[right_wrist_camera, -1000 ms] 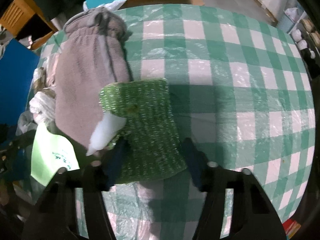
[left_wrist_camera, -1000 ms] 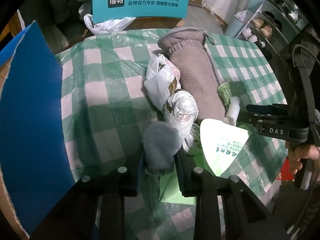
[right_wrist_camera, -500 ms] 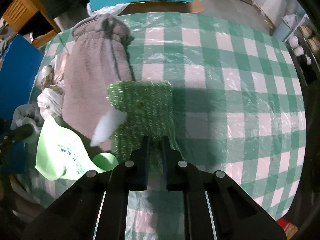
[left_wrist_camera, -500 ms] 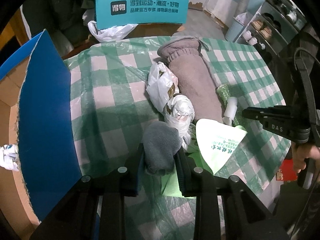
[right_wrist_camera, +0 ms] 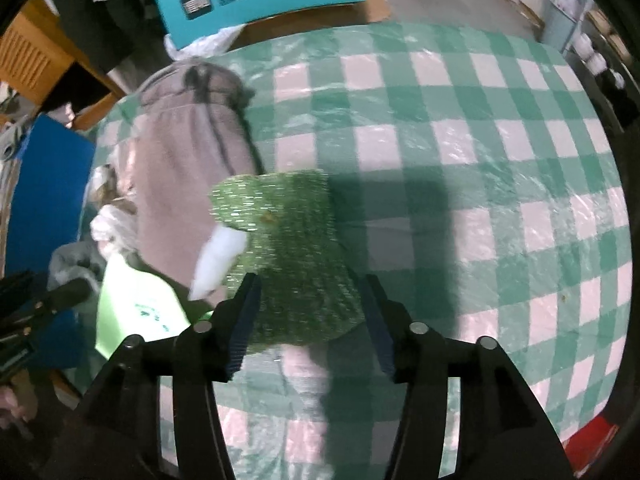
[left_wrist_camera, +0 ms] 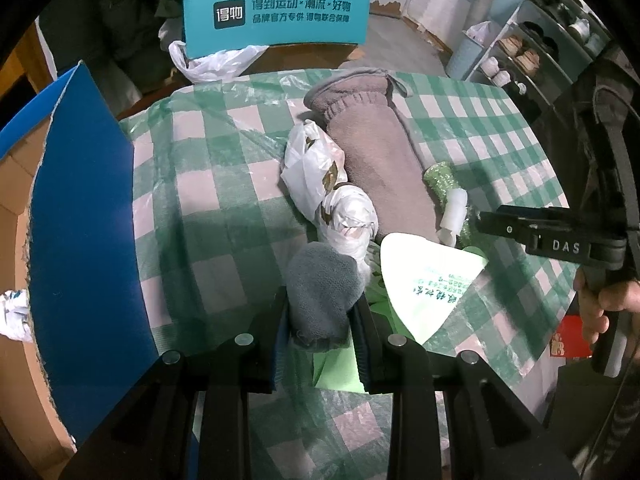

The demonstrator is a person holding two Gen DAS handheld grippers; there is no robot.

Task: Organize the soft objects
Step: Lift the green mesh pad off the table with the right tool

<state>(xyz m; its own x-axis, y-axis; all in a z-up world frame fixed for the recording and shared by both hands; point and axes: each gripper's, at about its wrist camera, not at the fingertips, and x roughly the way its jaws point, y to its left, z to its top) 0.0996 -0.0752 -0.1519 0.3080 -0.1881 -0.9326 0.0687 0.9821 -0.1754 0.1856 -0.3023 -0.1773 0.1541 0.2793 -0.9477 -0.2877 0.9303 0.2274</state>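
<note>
Sock (left_wrist_camera: 322, 292) between left tool (left_wrist_camera: 320, 320) fingers, plastic bags (left_wrist_camera: 316, 176) behind it, towel roll (left_wrist_camera: 380, 152) right of bags

I am in a lived-in home, at a cluttered table. A green-and-white checked tablecloth (left_wrist_camera: 224, 184) under clear plastic covers it. At the upper right of my left view stands a shoe rack (left_wrist_camera: 532, 52) with pairs of shoes on its shelves. At the top, a teal chair back (left_wrist_camera: 276, 16) carries printed Chinese text, dark clothes piled behind it. A cardboard box with a blue flap (left_wrist_camera: 84, 216) fills the left edge.
</note>
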